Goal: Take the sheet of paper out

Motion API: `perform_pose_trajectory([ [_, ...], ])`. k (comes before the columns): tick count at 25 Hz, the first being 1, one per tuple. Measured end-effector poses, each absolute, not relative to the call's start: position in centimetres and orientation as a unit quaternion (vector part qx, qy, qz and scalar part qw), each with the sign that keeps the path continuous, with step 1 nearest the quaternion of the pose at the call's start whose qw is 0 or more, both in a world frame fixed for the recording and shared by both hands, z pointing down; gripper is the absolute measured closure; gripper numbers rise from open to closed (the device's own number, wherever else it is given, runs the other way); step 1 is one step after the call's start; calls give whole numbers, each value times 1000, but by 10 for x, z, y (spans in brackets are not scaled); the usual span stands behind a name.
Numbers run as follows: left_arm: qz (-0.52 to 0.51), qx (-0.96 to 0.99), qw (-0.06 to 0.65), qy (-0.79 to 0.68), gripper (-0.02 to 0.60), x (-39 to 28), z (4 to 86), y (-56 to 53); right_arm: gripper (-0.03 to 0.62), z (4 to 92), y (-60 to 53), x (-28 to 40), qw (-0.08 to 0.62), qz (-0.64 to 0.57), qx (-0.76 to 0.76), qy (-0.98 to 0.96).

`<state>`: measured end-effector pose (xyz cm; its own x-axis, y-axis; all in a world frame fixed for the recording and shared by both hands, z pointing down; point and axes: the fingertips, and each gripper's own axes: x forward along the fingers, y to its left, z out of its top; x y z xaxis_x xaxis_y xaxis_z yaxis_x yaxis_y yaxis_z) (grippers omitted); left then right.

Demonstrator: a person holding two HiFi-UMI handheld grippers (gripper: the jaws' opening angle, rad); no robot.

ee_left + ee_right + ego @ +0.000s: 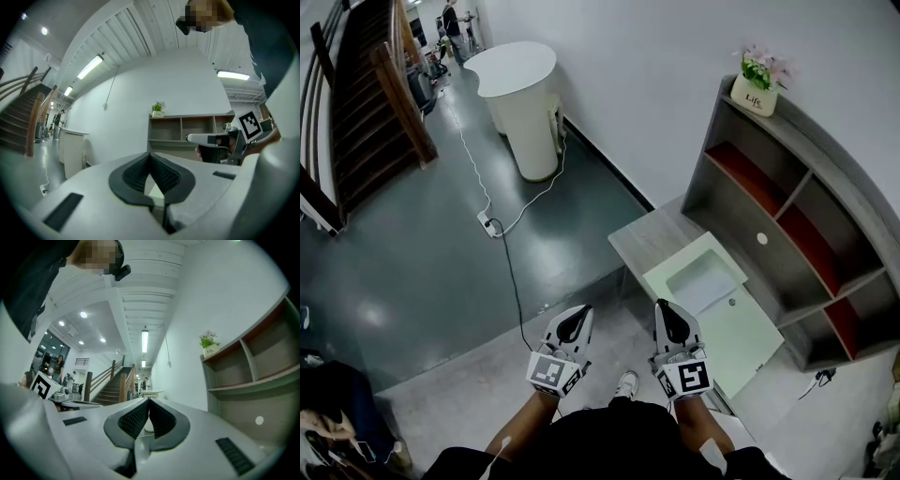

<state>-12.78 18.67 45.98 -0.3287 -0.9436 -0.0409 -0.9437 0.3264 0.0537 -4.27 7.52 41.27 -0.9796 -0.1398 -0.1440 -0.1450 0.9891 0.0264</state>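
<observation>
A white sheet of paper (705,279) lies in a shallow recess of a pale green unit (741,337) set against a grey desk (647,239). Both grippers are held level in front of the person, short of the unit. My left gripper (577,315) is over the floor, left of the unit. My right gripper (667,307) is at the unit's near left edge, close to the sheet. The left gripper's jaws (150,157) meet at their tips with nothing between them. My right gripper (149,401) is shut and empty too. The right gripper (202,138) also shows in the left gripper view.
A grey shelf unit (787,216) with red back panels stands behind the desk, a flower pot (757,86) on top. A white rounded counter (523,94) stands further off, and a cable with a power strip (490,225) runs across the dark floor. A staircase (366,84) rises at the far left.
</observation>
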Motion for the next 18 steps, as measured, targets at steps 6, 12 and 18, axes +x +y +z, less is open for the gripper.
perform_pose_trajectory([
  [6,31,-594,4,804,575,-130,453,136,571,407,28,-43,78,18,-88,993],
  [12,25,-592,3,805,575,-136,450,100,571,412,-3,-45,75,8,-82,994],
  [18,23,-594,-2,804,575,-141,453,80,571,418,-24,-48,73,3,-84,994],
])
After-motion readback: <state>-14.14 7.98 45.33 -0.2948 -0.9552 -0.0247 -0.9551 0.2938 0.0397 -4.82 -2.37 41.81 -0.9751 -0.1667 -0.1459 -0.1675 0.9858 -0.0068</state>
